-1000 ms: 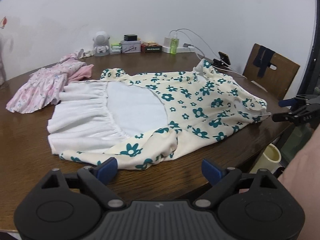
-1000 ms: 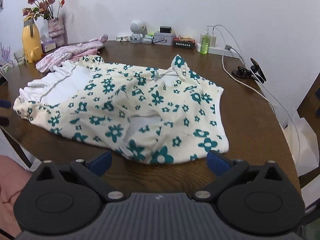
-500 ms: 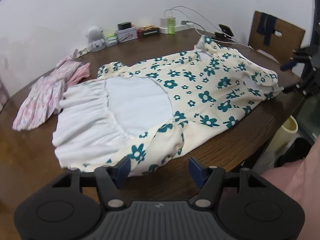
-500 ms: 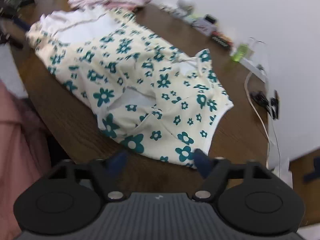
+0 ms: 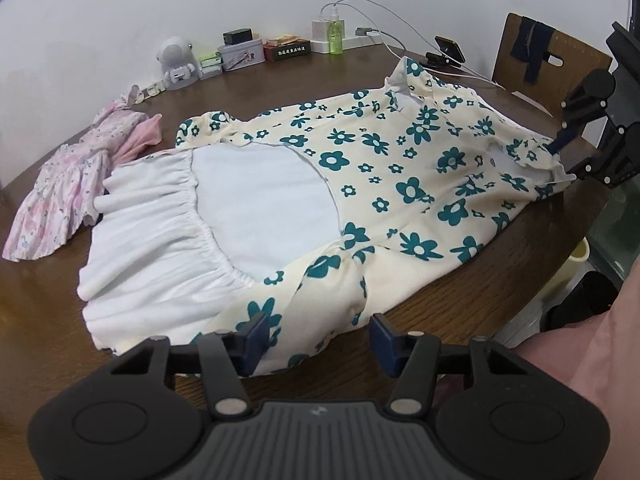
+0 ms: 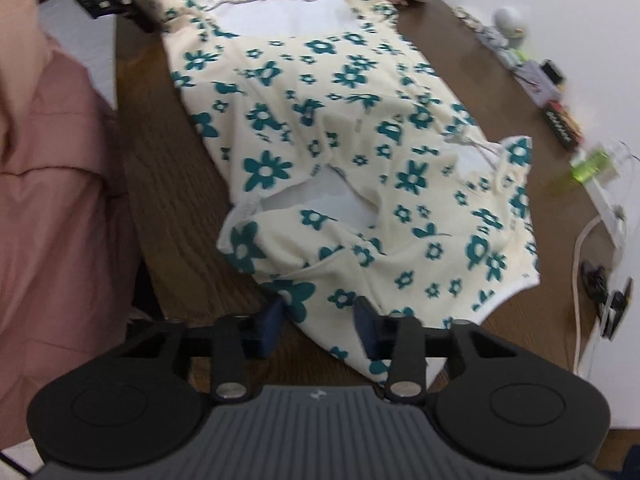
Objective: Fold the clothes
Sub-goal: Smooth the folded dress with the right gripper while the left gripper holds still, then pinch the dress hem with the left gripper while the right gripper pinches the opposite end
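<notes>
On the bench [image 5: 460, 304], dress [image 5: 400, 184] spread flat for folding; left gripper [image 5: 316, 338] and right gripper [image 6: 318, 322] closing at opposite ends, jaws half-open, cloth between, nothing pinched yet.

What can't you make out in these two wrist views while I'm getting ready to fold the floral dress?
- Floral dress: its near hem sits behind the left claw in the left wrist view, so contact there is unclear.
- Right claw: cloth lies between its pads in the blurred right wrist view; pinch unclear. Both claws have just been closing.
- Pink garment: crumpled, type unreadable.
- Box labels: too small.
</notes>
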The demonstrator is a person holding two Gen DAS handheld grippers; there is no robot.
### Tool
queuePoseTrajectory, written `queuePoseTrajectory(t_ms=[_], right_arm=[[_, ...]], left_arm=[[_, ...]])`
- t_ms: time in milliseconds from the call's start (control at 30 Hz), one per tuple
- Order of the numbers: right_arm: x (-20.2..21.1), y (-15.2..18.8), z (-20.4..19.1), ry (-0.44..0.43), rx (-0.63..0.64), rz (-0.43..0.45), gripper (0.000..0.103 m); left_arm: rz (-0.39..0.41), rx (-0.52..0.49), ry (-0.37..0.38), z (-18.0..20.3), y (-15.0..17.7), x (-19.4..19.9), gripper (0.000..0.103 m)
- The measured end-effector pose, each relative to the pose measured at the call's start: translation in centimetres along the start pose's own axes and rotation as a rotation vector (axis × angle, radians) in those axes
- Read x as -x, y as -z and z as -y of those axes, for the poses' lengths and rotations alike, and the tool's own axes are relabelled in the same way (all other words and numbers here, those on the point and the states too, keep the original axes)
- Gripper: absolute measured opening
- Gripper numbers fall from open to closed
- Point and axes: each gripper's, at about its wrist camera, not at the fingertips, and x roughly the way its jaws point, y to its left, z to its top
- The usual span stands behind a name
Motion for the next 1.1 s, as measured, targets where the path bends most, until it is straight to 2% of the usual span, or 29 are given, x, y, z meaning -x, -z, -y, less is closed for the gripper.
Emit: queuePoseTrajectory(t_ms=[167,233,300,333,433,467,533,567,633,667,833,1000,1100], right_arm=[[-0.2,-0.5,0.2,-0.038,0.088,-0.03,0.033],[-0.4,-0.8,0.0,-0.054,0.131,-0.044,0.029],[-0.5,-1.2,-0.3,-0.07,0.186,-0.062,0.018],[-0.5,-1.3,-0.4,-0.078,0.205,-0.069,0.017],[-0.8,-1.6,-0.3,-0.106,0.228,-0.084,0.008],[-0.9,-1.7,-0.3,-0.116,0.234,-0.089,0.005],[-0.9,-1.7,-0.1,-0.133,0.23,-0.087,0.003],[-0.9,-1.7,0.0,-0.136,0.225,-0.086,0.003],[-0.8,-1.7,0.2,-0.139,0.21,-0.082,0.002],[-0.7,-1.6,0.4,-0.139,0.2,-0.08,0.002],[-0.1,-1.6,1.5,-0.142,0.128,-0.067,0.001],[1.1,-2.1,2.1,-0.094,0.122,-0.058,0.001],[2.3,-2.8,3.2,-0.045,0.128,-0.044,0.001]], left_arm=[[-0.017,-0.017,0.008,-0.1,-0.2,-0.1,0.049],[-0.024,-0.021,0.006,-0.1,-0.2,-0.2,0.046],[-0.028,-0.026,0.007,-0.1,-0.2,-0.3,0.046],[-0.029,-0.03,0.007,-0.1,-0.3,-0.4,0.045],[-0.034,-0.034,0.007,-0.1,-0.3,-0.7,0.031],[-0.033,-0.03,0.009,-0.2,-0.2,-0.8,0.03],[-0.027,-0.029,0.011,-0.4,-0.2,-0.8,0.024],[-0.024,-0.026,0.013,-0.5,-0.2,-0.8,0.017],[-0.016,-0.02,0.026,-0.5,-0.2,-0.7,0.011],[-0.012,-0.019,0.034,-0.6,-0.3,-0.6,0.005],[-0.007,-0.039,0.043,-0.5,-0.9,-0.3,0.003],[0.003,-0.064,0.036,-1.0,-2.2,0.2,0.003],[0.021,-0.104,0.007,-1.8,-4.2,0.7,0.003]])
